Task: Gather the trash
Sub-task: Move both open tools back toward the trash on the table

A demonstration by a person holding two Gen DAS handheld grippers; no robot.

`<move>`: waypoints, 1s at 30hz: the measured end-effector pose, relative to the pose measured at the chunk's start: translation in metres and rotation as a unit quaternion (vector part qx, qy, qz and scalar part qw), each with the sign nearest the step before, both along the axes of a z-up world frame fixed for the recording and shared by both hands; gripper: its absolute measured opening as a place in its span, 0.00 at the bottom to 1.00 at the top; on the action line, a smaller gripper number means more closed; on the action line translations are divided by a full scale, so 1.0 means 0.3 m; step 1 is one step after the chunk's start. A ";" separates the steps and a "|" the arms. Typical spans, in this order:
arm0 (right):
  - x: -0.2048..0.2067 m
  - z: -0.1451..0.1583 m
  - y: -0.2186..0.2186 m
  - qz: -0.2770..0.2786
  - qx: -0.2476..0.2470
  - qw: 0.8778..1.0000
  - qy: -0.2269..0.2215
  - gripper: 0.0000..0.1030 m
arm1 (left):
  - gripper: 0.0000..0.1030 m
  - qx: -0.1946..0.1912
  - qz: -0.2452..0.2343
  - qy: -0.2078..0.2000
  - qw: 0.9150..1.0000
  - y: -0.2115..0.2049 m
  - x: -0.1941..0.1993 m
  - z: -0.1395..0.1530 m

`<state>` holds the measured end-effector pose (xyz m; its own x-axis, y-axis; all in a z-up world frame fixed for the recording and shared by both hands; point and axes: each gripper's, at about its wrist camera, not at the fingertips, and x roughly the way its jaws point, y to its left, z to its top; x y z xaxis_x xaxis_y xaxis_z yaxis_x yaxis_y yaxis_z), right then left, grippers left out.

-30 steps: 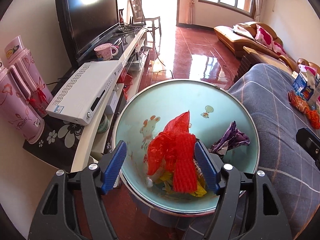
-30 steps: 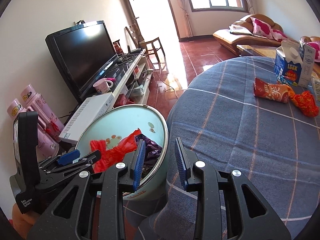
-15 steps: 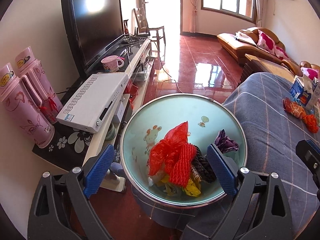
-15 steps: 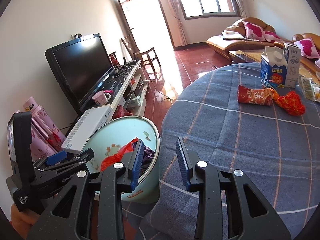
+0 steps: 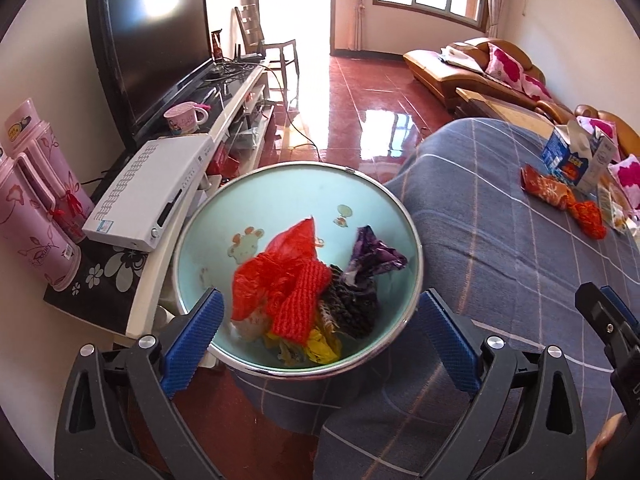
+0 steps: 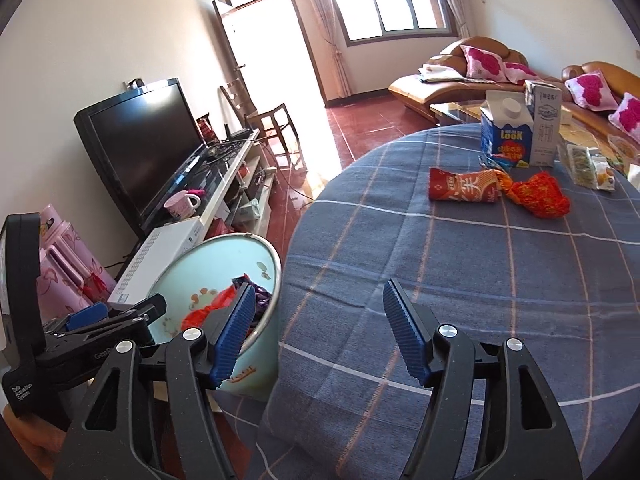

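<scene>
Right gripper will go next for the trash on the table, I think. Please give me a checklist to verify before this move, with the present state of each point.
1. Right gripper open and holding nothing: ok.
2. Left gripper open, nothing between its fingers: ok.
3. Trash left on the table: red snack bag and crumpled red wrapper lie flat, touching each other: ok.
4. Path across the cloth to them unobstructed: ok.
5. Milk cartons stand close behind the bag; could be knocked: not ok.
6. Bin has room: ok.
</scene>
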<state>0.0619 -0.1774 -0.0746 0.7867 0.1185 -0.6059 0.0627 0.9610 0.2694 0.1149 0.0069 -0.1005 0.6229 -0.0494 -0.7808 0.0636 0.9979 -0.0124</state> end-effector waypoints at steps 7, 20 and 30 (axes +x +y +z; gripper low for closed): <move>-0.056 -0.035 -0.147 -0.043 0.008 0.999 0.007 0.64 | 0.92 0.013 -0.041 -0.008 0.999 -0.157 -0.024 -0.022; -0.076 -0.088 -0.417 -0.101 0.013 0.995 0.024 0.64 | 0.92 0.012 -0.137 -0.019 0.990 -0.463 0.074 -0.019; 0.046 -0.087 -0.619 -0.113 -0.022 0.992 0.042 0.64 | 0.91 0.005 -0.178 -0.008 0.984 -0.636 0.241 -0.045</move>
